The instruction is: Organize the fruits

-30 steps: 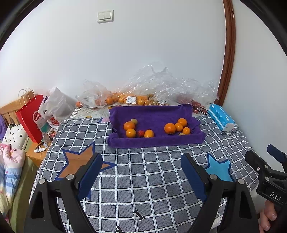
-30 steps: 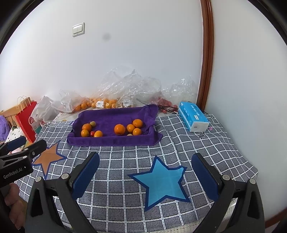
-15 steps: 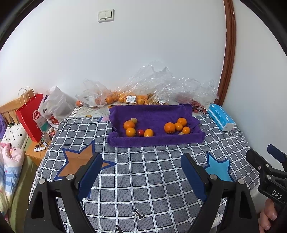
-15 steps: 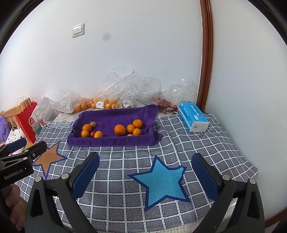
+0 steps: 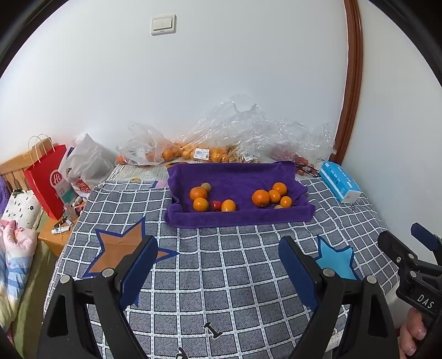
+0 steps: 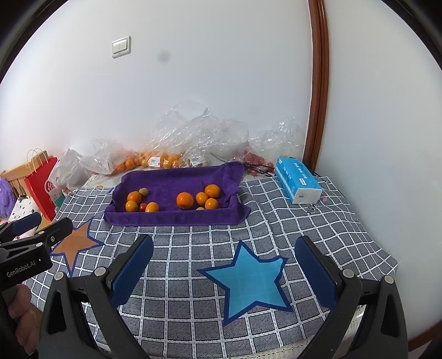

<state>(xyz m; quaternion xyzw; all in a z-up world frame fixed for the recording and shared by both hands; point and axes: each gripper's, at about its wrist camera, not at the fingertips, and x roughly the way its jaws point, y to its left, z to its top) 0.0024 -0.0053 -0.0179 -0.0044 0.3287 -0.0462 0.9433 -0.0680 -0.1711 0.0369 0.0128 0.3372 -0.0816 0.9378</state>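
Partly, clear bags (image 5: pixel 237 138) blur oranges (image 5: pixel 171 153) behind the tray (image 5: pixel 237 218).

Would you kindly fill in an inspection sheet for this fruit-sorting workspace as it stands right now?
Surface: checked cloth with an orange star and a blue star.
Job's things: purple towel tray holds two clusters of oranges, one small red fruit and two pale ones.
Clutter: clear bags of fruit by the wall, tissue pack, red paper bag.
Grippers: left gripper and right gripper open, empty, short of the tray.
Cables: nothing seen.
Surroundings: white wall, light switch, brown frame.
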